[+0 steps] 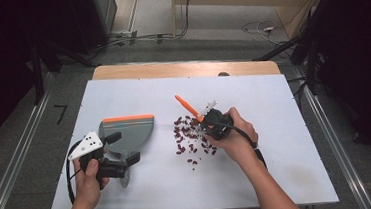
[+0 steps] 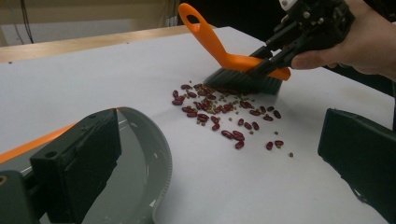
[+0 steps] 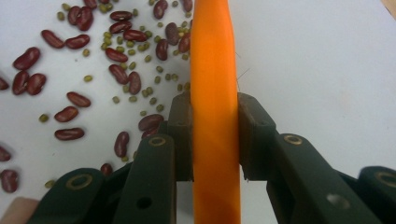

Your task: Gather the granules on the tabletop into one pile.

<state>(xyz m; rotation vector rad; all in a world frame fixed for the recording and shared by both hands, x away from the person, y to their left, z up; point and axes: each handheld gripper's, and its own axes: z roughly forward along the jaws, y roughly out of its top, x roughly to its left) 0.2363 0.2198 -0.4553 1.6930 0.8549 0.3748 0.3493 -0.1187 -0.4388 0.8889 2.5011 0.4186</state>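
The orange brush handle (image 3: 215, 116) is being clamped by the right claw (image 1: 210, 124) at frame centre, bristles among red beans (image 1: 188, 137); the dustpan (image 1: 126, 137) is being held in the left claw (image 1: 119, 150) at lower left on the counter (image 1: 278, 167).

- A white table (image 1: 137, 95) carries everything.
- Red beans (image 1: 186, 137) and small green beans (image 3: 122, 70) lie scattered near its centre.
- A grey dustpan (image 1: 128, 134) with an orange edge rests at nine o'clock of the beans.
- The brush (image 2: 243, 74) bristles touch the table at the beans' two o'clock edge.
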